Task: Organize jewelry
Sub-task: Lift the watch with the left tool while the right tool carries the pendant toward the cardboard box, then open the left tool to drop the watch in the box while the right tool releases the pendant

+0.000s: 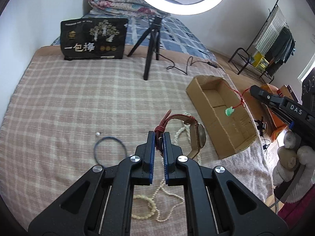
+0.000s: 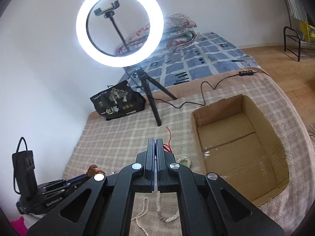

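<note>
My left gripper (image 1: 159,135) is shut on the red strap of a wristwatch (image 1: 200,135), which hangs just above the plaid blanket. To its right an open cardboard box (image 1: 216,96) lies on the bed. My right gripper (image 1: 253,88) reaches in from the right, shut on a red cord (image 1: 239,96), and a green jade pendant (image 1: 229,111) dangles from that cord over the box. In the right wrist view the right gripper (image 2: 157,140) pinches the red cord (image 2: 168,137) left of the box (image 2: 236,147); the pendant is hidden. The left gripper (image 2: 86,174) shows at the lower left.
On the blanket lie a blue bangle (image 1: 110,149), a loose pearl (image 1: 97,134), a cream bead bracelet (image 1: 145,206) and pearl strands (image 2: 157,206). A ring light on a tripod (image 1: 151,45), its cable (image 1: 181,64) and a black snack bag (image 1: 94,39) stand behind.
</note>
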Demonstrator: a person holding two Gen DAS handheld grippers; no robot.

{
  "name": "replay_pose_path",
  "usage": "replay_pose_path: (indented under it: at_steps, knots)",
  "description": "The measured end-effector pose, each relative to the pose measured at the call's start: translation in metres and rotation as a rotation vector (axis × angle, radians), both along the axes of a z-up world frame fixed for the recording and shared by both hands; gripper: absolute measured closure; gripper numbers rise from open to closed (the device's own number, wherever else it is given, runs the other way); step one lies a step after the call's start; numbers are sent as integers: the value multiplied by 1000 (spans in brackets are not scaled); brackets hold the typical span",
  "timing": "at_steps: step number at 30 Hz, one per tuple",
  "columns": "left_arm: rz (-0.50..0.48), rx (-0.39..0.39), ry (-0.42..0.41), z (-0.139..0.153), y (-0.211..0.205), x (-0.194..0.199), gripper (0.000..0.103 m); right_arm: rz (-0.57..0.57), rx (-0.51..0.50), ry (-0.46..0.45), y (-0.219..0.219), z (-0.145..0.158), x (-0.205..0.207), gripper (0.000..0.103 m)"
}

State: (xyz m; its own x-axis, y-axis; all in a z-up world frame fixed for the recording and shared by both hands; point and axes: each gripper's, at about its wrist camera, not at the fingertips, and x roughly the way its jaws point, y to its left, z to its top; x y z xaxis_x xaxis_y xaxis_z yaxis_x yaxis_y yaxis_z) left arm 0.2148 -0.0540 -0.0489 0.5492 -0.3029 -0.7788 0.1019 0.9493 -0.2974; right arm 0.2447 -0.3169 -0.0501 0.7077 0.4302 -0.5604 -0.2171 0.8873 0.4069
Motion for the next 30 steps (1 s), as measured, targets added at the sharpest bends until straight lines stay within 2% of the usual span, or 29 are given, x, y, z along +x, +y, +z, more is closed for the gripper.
replay_pose_path:
  at_steps: [9,15,23,30]
  knots:
    - [-117,-23,-31,12,-97,9,98,-106,-70,-6,-63,-2,6,103]
    - [-169,-27,-13,1,-152,19,98,-149,-142,27,-90,-18,13,103]
    - [-201,-10,33,-22,-194,27,98,-180,-188,79,-114,-45,29,103]
    - [-221,-5,47,-34,-212,29,97,-197,-183,89,-120,-51,34,103]
